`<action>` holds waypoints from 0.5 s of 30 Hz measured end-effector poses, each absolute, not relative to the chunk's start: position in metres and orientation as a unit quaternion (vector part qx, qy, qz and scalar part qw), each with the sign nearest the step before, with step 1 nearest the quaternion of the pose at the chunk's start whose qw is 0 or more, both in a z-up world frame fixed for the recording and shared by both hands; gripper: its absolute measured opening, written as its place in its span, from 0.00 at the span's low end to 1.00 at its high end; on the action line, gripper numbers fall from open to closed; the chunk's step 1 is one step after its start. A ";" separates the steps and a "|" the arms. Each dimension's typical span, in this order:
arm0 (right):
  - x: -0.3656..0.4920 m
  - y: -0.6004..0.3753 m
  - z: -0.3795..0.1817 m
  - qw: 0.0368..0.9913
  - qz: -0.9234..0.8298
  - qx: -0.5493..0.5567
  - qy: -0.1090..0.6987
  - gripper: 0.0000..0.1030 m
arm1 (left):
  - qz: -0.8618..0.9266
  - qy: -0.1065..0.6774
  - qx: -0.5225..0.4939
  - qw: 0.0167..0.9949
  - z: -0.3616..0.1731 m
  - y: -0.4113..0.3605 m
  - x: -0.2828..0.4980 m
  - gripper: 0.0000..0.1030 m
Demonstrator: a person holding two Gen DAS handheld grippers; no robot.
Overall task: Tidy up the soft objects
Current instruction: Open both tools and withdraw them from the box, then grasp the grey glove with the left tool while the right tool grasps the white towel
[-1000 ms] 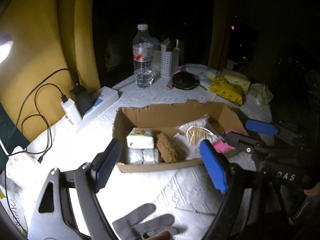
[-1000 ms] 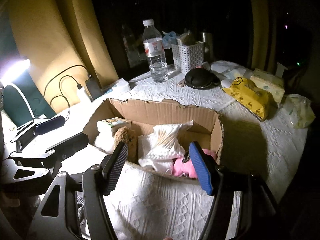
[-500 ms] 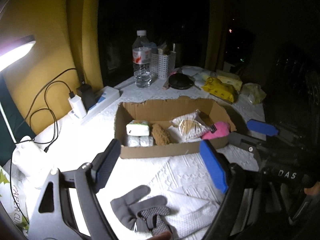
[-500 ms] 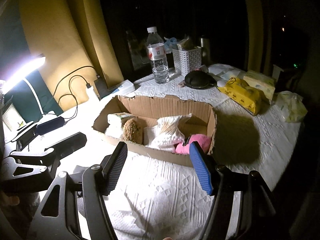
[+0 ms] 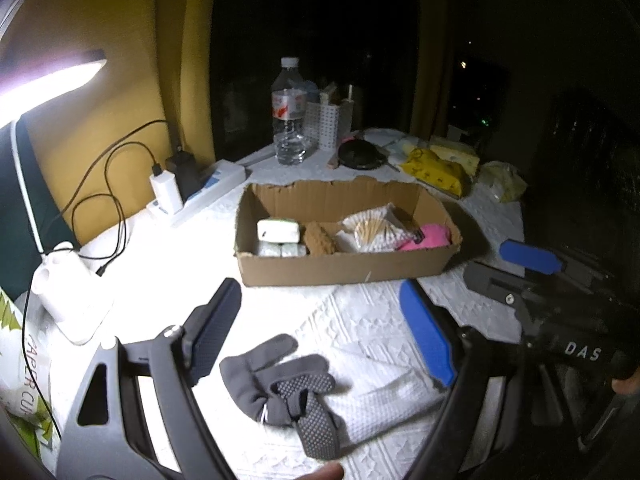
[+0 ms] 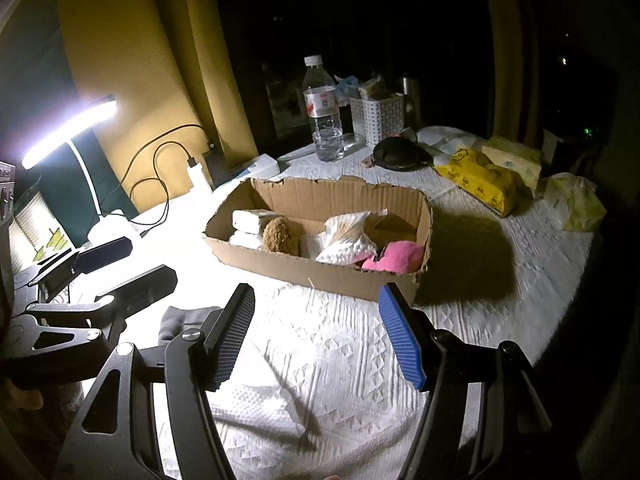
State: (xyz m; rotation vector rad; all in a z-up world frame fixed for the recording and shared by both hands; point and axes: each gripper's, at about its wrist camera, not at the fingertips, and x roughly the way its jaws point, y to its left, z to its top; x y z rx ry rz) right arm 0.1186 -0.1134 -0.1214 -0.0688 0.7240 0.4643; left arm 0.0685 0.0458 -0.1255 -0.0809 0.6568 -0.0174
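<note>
The left gripper (image 5: 320,332) hangs with its jaws spread wide and empty, just above a grey glove (image 5: 280,380) that lies crumpled on a white cloth (image 5: 380,392) on the table. The right gripper (image 6: 316,332) is likewise wide apart and holds nothing. Beyond both sits the cardboard box (image 5: 344,268), already holding a pink plush (image 5: 430,238), a brown plush (image 5: 318,238), a bag of cotton swabs (image 5: 374,228) and tissue packs (image 5: 278,232). The glove looks light and limp, likely to sag; a pinch across its bunched palm seems safest, avoiding the loose fingers
</note>
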 end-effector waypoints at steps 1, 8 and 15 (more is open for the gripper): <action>0.117 -0.113 -0.122 0.908 0.225 -0.033 0.351 0.66 | -0.007 0.324 -0.041 0.945 -0.127 0.046 0.067 0.80; 0.105 -0.111 -0.134 0.904 0.232 -0.034 0.358 0.66 | 0.002 0.337 -0.044 0.941 -0.141 0.050 0.060 0.80; 0.096 -0.106 -0.154 0.893 0.244 -0.036 0.376 0.66 | 0.017 0.355 -0.056 0.933 -0.163 0.062 0.052 0.80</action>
